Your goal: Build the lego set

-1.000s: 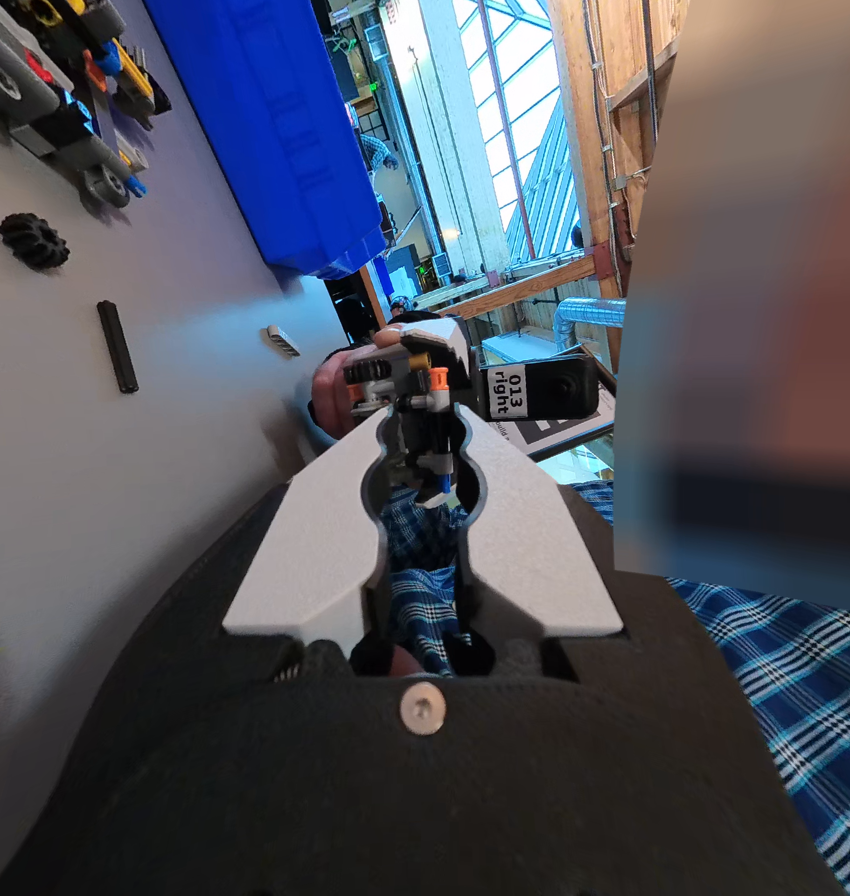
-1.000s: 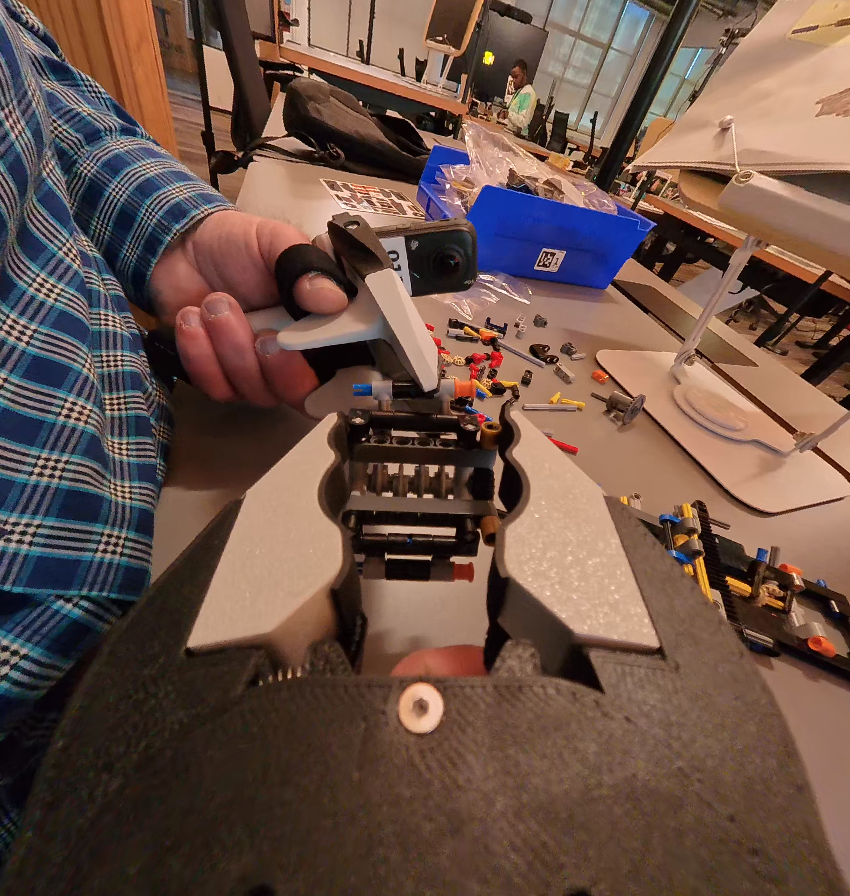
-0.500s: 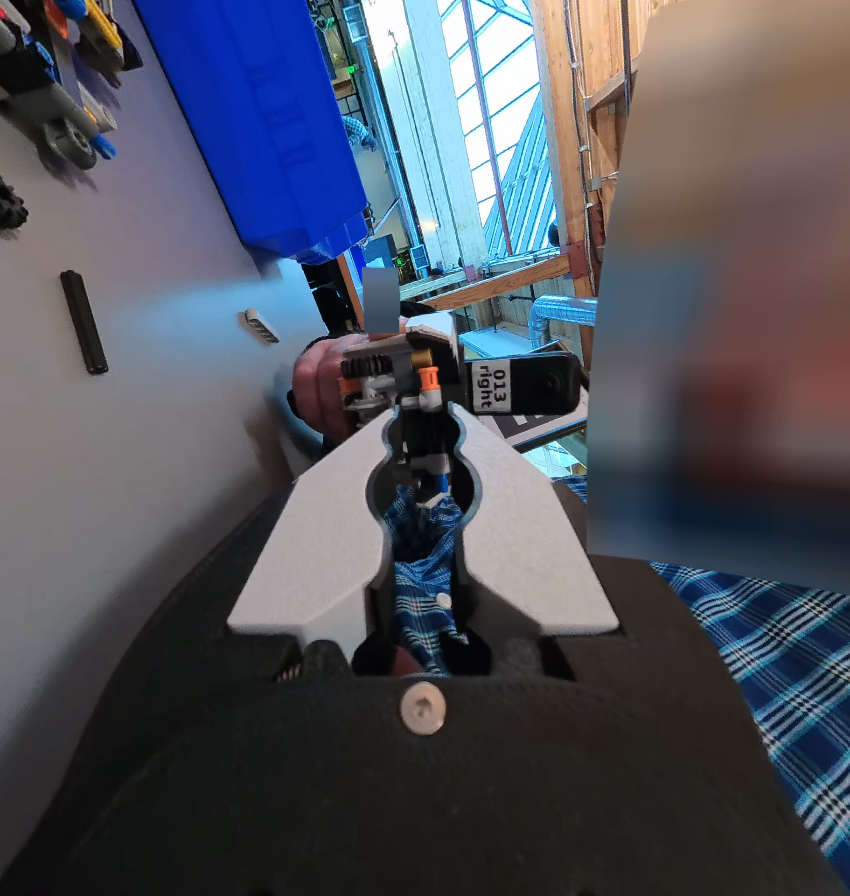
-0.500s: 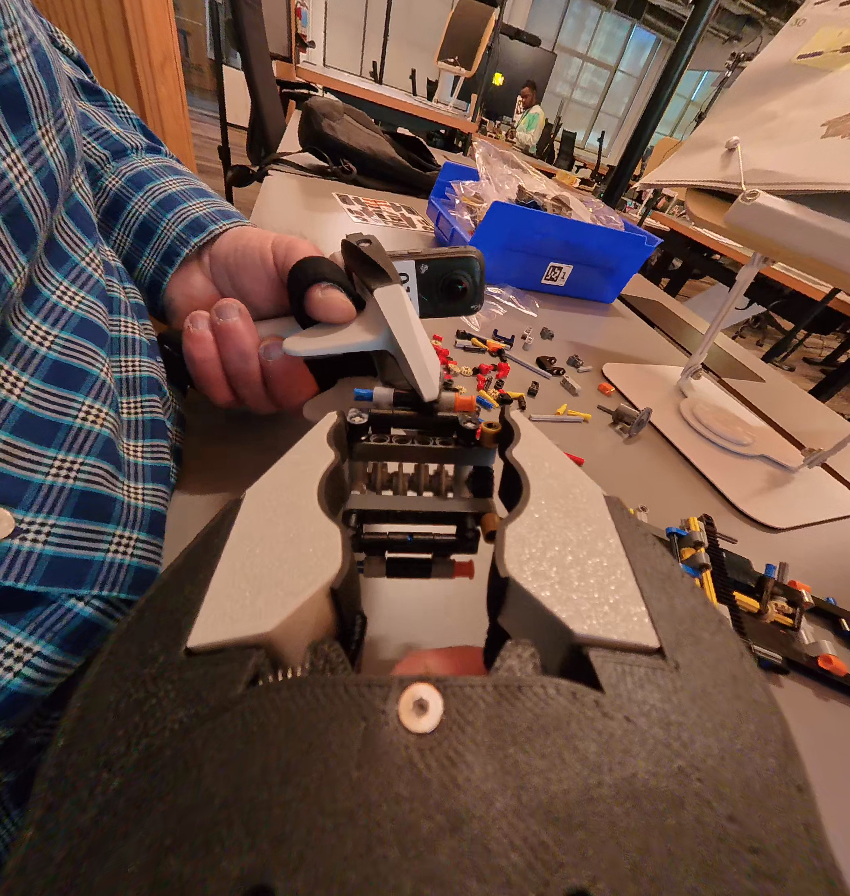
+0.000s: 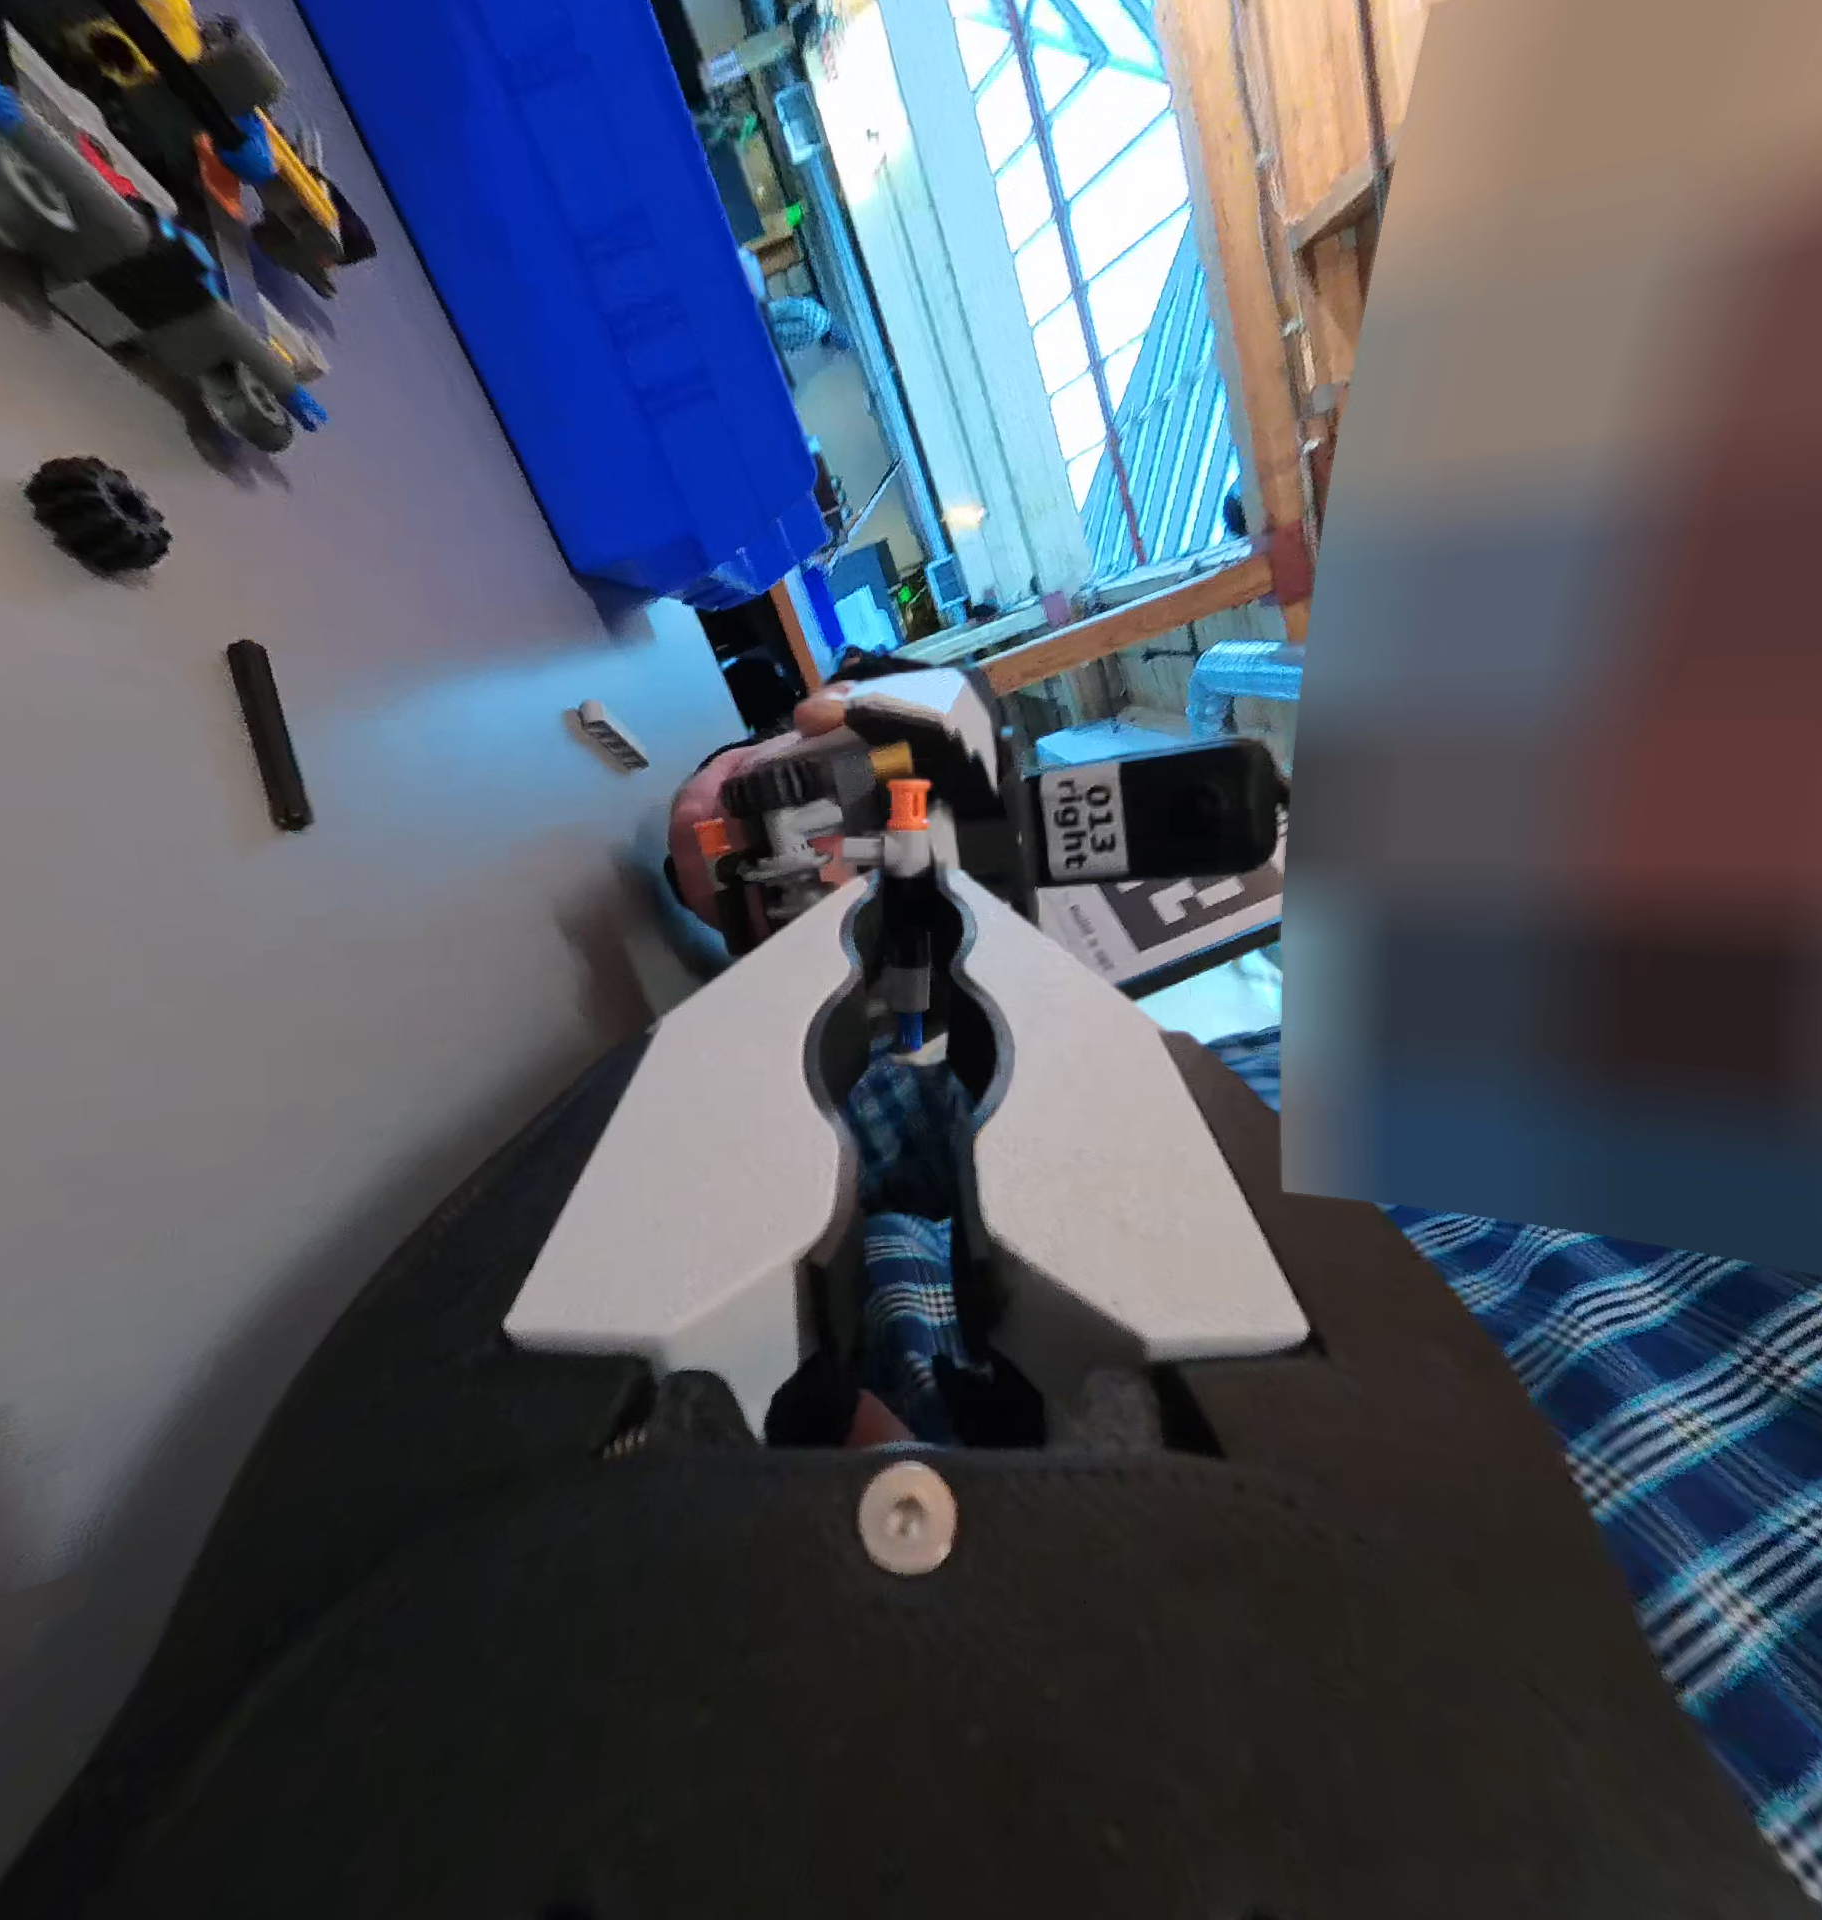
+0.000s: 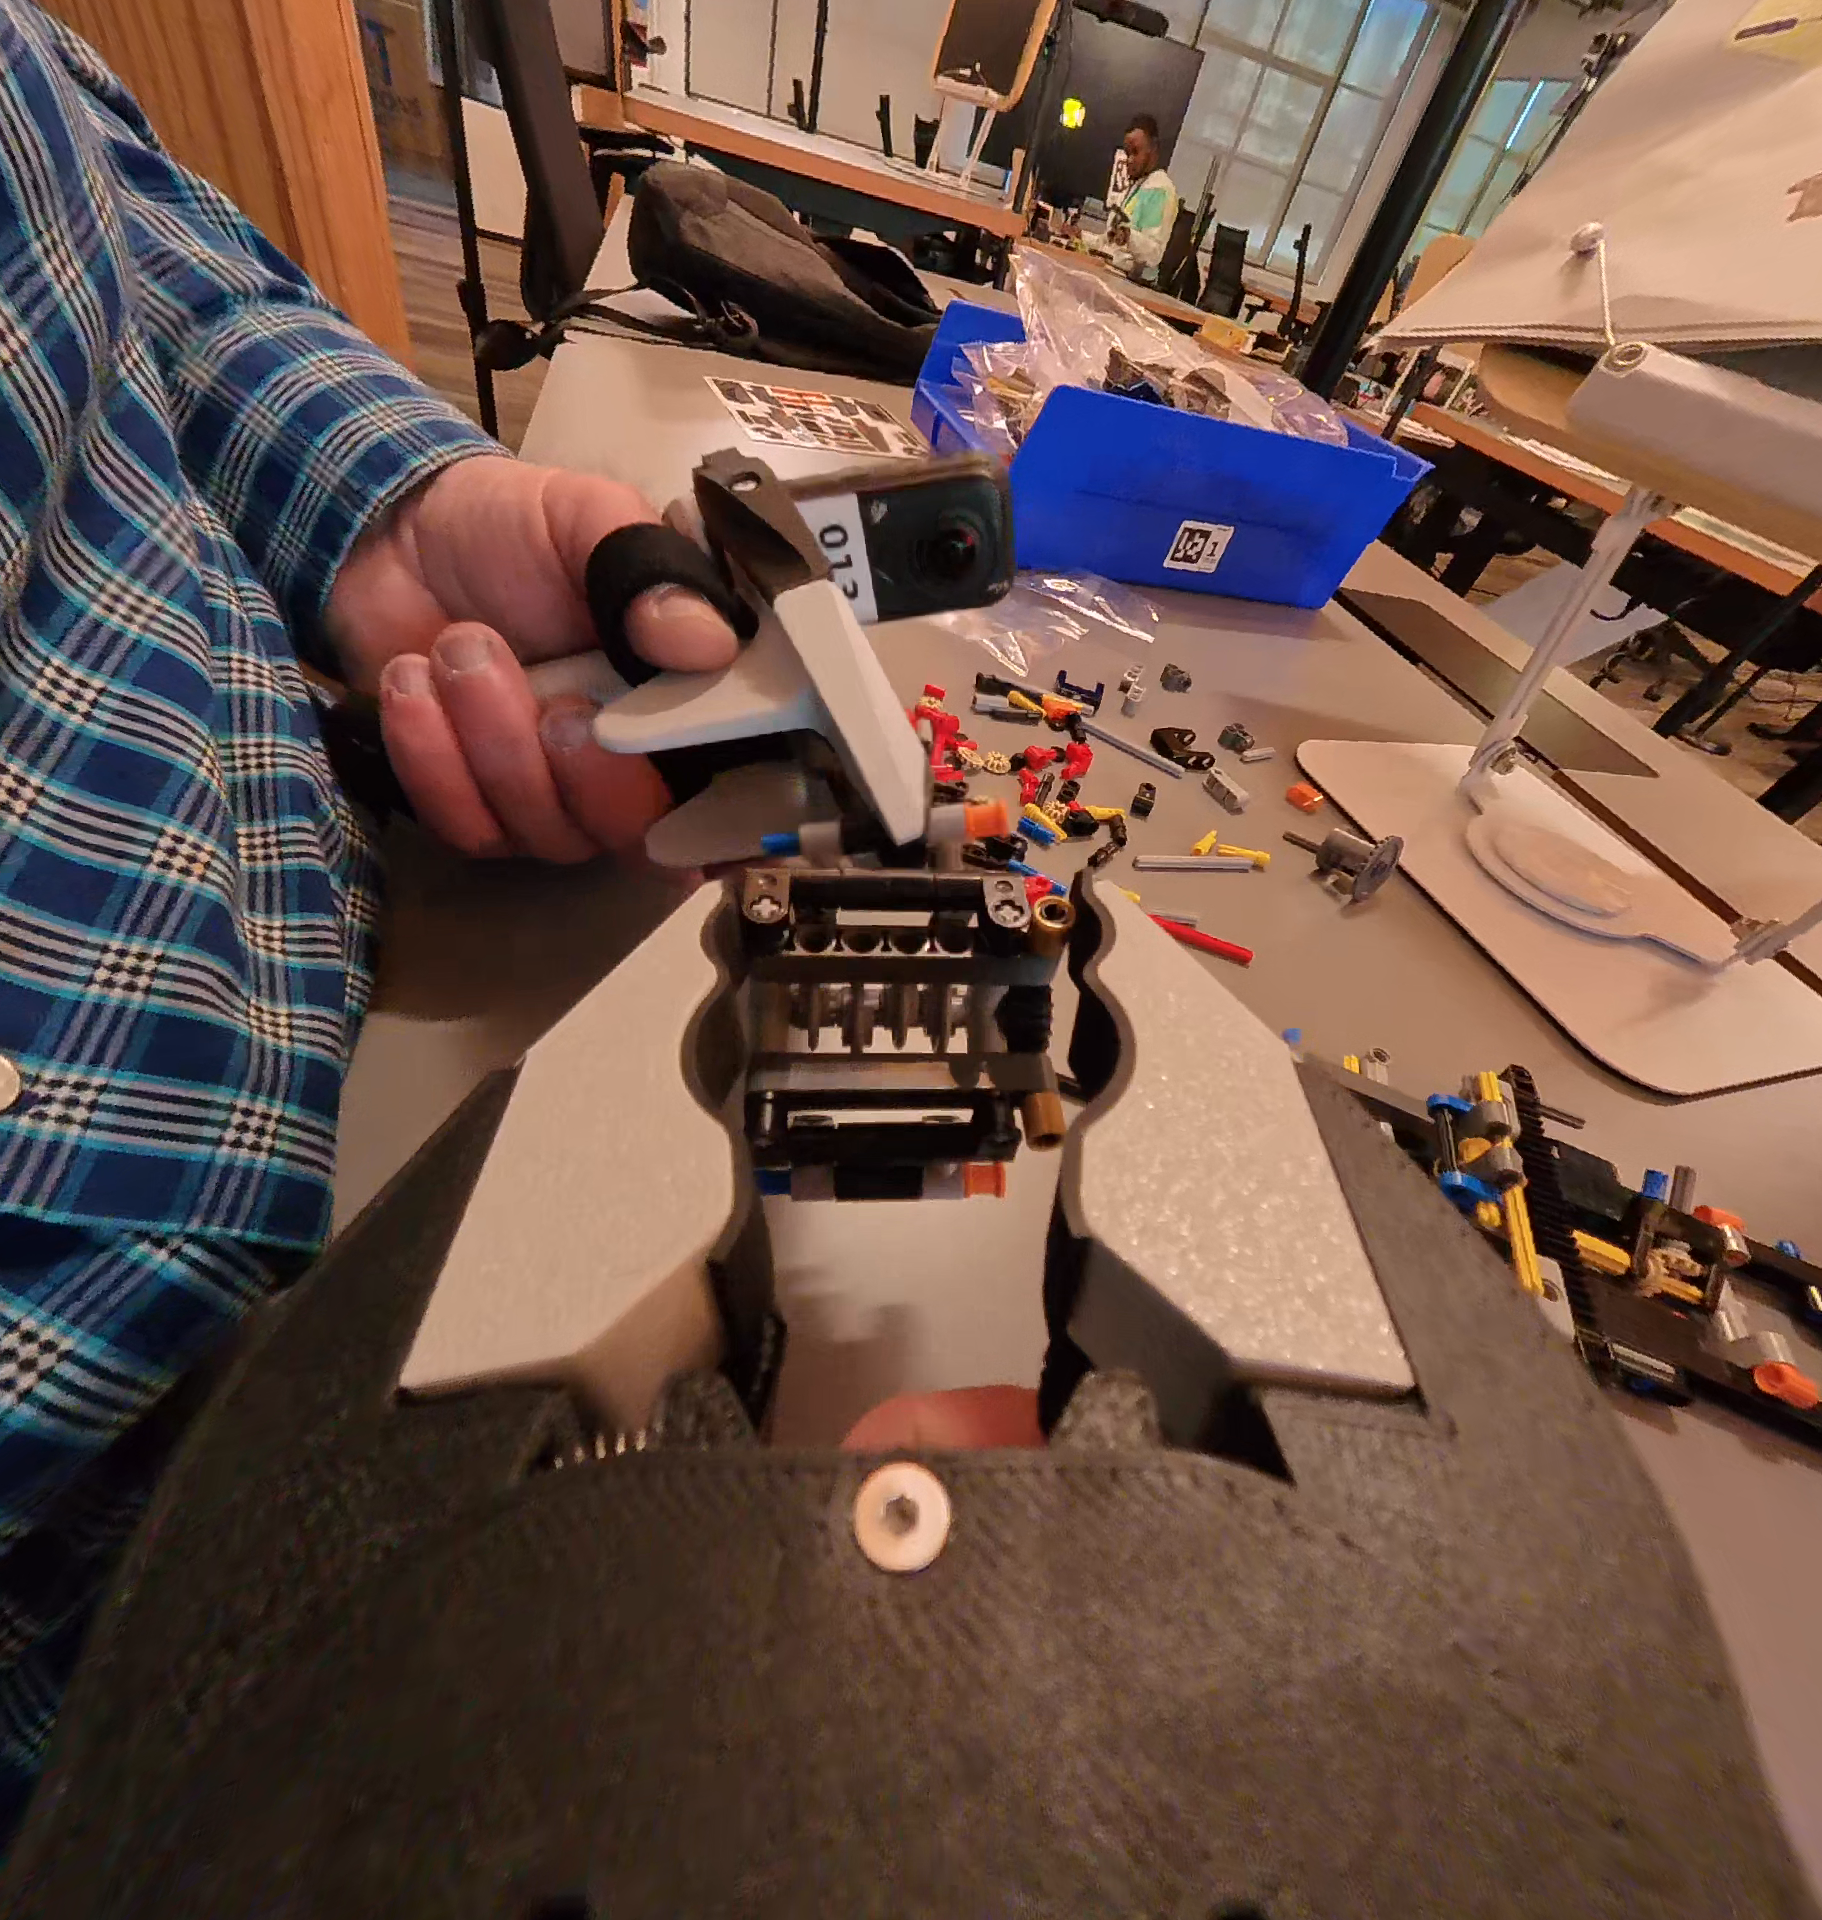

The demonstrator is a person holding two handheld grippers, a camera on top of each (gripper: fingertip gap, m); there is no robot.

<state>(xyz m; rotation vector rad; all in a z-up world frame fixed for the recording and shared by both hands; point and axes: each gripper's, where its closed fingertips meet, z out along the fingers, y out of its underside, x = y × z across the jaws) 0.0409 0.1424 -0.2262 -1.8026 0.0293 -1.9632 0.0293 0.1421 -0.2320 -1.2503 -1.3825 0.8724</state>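
Note:
My right gripper [image 6: 902,899] is shut on a black Lego frame assembly [image 6: 891,1023] with grey gears and gold pins, and holds it above the table. My left gripper [image 5: 909,883] is shut on a thin grey-and-black pin piece [image 5: 907,935] with an orange end and a blue end. In the right wrist view the left gripper [image 6: 871,831] holds this piece [image 6: 964,824] crosswise, right at the assembly's top edge. In the left wrist view the assembly [image 5: 798,821] sits just beyond my fingertips, held by the right gripper. A person's hands hold both grippers.
On the grey table lie scattered small Lego parts [image 6: 1042,748], a blue bin [image 6: 1177,499] with bags, a long built chassis [image 6: 1613,1247] at the right, and a white stand base [image 6: 1572,914]. The left wrist view shows a black gear [image 5: 96,514] and black axle [image 5: 268,732].
Both grippers keep their hold. The pin piece stays at the assembly's top edge. The left wrist view has swung slightly, and the two grippers have shifted a little together.

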